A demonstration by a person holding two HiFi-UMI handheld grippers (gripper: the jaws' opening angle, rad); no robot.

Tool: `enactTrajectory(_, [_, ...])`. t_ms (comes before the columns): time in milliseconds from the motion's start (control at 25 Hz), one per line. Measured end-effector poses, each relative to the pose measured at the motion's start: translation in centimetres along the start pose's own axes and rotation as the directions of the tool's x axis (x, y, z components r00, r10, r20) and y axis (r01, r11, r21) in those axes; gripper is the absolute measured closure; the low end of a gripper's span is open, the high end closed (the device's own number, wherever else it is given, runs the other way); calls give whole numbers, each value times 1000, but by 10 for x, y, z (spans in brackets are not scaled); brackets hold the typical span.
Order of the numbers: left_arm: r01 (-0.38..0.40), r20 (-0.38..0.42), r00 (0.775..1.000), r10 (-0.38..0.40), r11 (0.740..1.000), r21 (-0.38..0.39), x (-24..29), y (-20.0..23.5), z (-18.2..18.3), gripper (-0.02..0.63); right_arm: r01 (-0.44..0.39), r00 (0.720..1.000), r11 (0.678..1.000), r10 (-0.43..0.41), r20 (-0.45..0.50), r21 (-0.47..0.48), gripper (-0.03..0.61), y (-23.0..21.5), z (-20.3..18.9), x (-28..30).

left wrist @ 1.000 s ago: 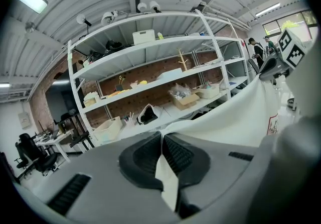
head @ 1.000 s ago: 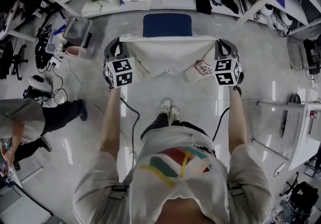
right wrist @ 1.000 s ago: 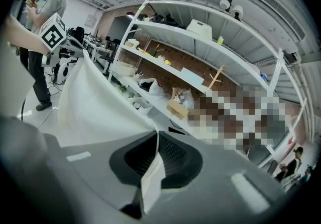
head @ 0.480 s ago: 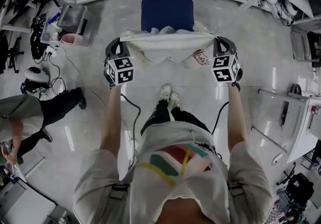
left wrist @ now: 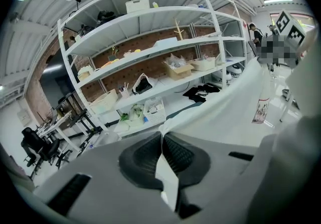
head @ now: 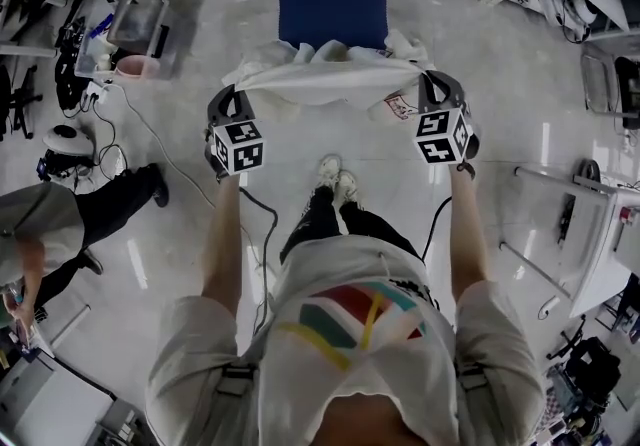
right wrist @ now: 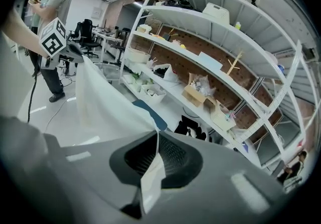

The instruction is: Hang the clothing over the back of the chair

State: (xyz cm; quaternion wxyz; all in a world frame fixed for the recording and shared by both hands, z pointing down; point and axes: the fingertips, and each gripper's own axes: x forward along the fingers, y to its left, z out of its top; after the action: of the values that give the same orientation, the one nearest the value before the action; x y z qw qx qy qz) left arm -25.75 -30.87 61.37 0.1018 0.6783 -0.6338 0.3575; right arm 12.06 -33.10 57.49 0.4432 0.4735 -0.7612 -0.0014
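Clothing point(head: 322, 82) edge taut between left tongs point(head: 230, 97), right tongs point(head: 432, 85).

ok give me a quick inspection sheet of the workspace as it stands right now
surface: glossy pale floor
job's things: white garment stretched between both grippers, bunched at the near edge of the blue chair
clutter: clear box and pink tub on the floor at left
grippers: left gripper shut on the garment's edge; right gripper likewise
cables: left lead and right lead, both black, hang from the grippers; white cord lies on the floor
surroundings: white shelving with bins; second person at left
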Motion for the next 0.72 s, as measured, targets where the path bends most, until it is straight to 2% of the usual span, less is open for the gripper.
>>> enactTrajectory(200, [-9, -50, 999, 8, 1000, -23, 7, -3, -18, 600, -21, 1000, 1000, 21, -7, 10, 566, 11, -8, 0])
enactTrajectory(560, [-35, -72, 997, 30, 997, -62, 9, -5, -22, 598, -38, 999, 998, 38, -14, 53, 562, 22, -19, 7])
enactTrajectory(720, [-26, -79, 997, 19, 995, -95, 7, -6, -22, 595, -31, 999, 992, 33, -15, 124, 502, 19, -21, 8])
